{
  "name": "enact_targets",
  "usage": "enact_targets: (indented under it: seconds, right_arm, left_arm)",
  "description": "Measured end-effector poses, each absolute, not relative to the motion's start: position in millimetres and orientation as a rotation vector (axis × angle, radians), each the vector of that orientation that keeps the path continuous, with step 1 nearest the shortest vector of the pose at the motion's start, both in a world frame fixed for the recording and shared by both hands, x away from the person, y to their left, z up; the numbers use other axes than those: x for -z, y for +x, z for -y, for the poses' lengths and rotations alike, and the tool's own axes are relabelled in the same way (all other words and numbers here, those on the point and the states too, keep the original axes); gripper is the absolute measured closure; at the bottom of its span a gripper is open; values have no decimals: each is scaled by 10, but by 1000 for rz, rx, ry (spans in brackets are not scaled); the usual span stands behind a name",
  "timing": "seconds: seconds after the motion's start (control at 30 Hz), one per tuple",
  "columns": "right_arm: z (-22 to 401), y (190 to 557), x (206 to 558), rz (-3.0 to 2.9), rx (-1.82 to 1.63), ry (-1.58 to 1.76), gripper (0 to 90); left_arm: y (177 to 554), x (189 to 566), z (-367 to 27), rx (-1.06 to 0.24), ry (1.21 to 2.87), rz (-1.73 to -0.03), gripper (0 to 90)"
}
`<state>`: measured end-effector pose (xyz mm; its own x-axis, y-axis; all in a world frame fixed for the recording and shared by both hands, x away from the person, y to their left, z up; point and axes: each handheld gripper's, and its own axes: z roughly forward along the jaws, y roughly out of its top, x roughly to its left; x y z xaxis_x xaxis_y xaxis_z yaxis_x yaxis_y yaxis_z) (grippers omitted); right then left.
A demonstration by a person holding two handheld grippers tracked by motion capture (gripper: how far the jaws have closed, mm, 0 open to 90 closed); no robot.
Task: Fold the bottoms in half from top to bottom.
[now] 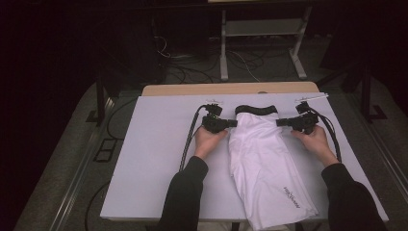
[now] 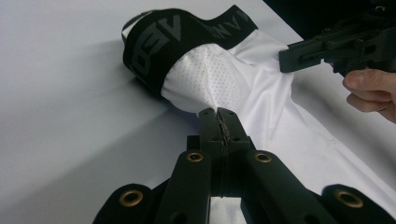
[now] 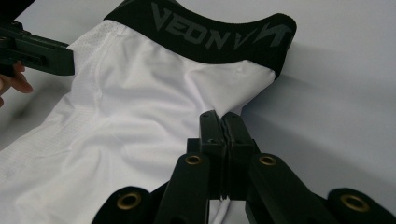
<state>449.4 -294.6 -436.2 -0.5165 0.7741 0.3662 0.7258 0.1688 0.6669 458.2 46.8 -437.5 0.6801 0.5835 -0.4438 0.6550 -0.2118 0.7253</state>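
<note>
The white shorts (image 1: 262,163) lay lengthwise on the surface (image 1: 154,159) (black waistband (image 1: 255,109) farthest away). Left gripper (image 1: 233,123) and right gripper (image 1: 280,123) fingers pinched opposite edges; uneven pulling could slip thin fabric free.

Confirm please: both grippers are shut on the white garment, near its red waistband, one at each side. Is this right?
Not quite. The waistband is black with grey lettering, not red, as the right gripper view shows. The rest holds: the left gripper and right gripper are each shut on the white garment, one at each side.
</note>
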Motion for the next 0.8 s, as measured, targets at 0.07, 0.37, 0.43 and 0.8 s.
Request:
enact_targets:
  seconds: [0.07,0.37,0.43,0.8]
  right_arm:
    - [2959,4464,4352,-2351,-1294,1509,871]
    - [2976,4374,4315,-2349,-1304,1498,870]
    - [2981,4356,4304,-2350,-1307,1493,870]
    - [3025,4227,4220,-2353,-1332,1460,870]
  left_arm:
    - [4559,4370,-479,90,1888,-964,891]
    - [4466,4356,-509,95,1890,-941,891]
    - [4450,4346,-519,96,1889,-935,891]
    - [4371,4256,-500,93,1893,-905,891]
